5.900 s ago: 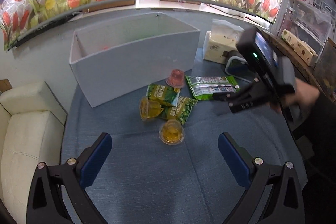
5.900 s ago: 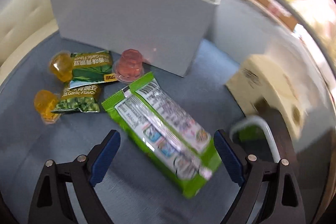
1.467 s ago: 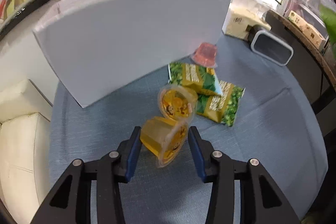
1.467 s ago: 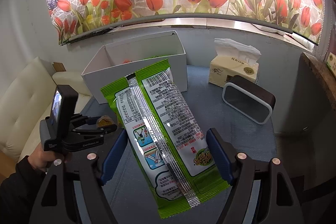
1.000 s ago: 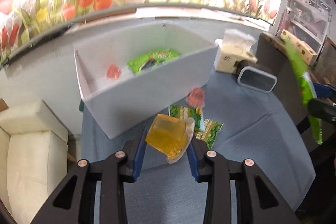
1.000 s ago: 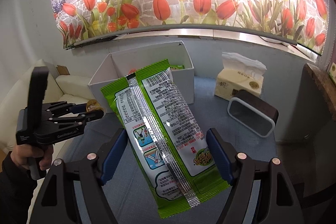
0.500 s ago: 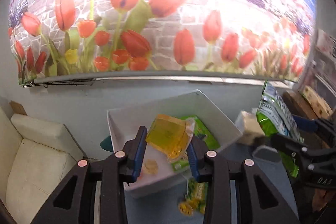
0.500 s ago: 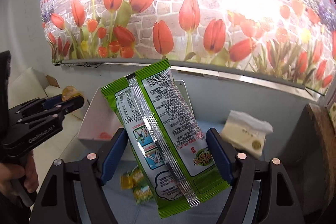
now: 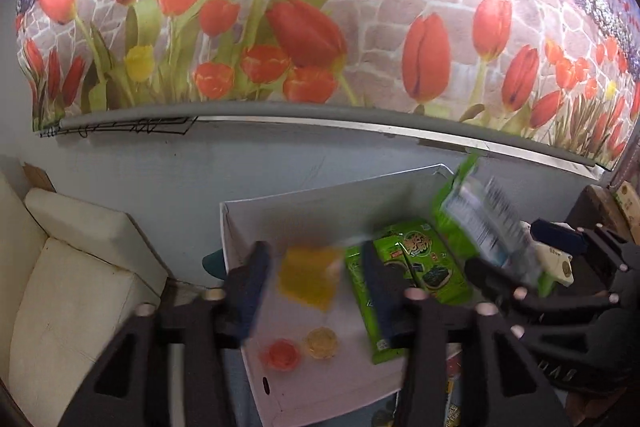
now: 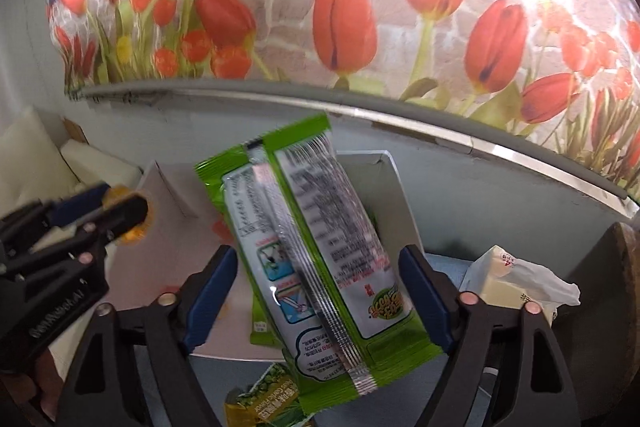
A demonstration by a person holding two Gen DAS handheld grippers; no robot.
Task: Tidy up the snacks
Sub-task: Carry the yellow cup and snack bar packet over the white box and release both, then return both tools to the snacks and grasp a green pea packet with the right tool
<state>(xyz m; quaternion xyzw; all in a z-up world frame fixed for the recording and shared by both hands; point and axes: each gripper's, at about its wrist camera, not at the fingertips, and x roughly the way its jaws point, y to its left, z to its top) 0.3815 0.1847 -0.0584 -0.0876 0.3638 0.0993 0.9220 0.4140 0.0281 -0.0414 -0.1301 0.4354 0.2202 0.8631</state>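
Both grippers hang over the open white box (image 9: 320, 211). In the left wrist view my left gripper (image 9: 313, 255) is blurred and its jaws are opening; the yellow jelly cup (image 9: 308, 281) sits loose between them, with a gap on each side, above the box floor. In the right wrist view the jaws of my right gripper (image 10: 318, 255) are opening too. The long green snack packet (image 10: 320, 247) is tilted and slipping between them. On the box floor lie a red jelly cup (image 9: 280, 353), a yellow jelly cup (image 9: 321, 343) and green packets (image 9: 400, 275).
A tissue box (image 10: 516, 279) stands to the right of the white box. Small green pea packets (image 10: 264, 403) lie on the blue table in front of it. A white sofa (image 9: 60, 287) is on the left, and a tulip-print wall runs behind.
Both grippers have come in over the white box. Their jaws have widened, so the yellow cup and the green packet have come loose; the packet has tilted.
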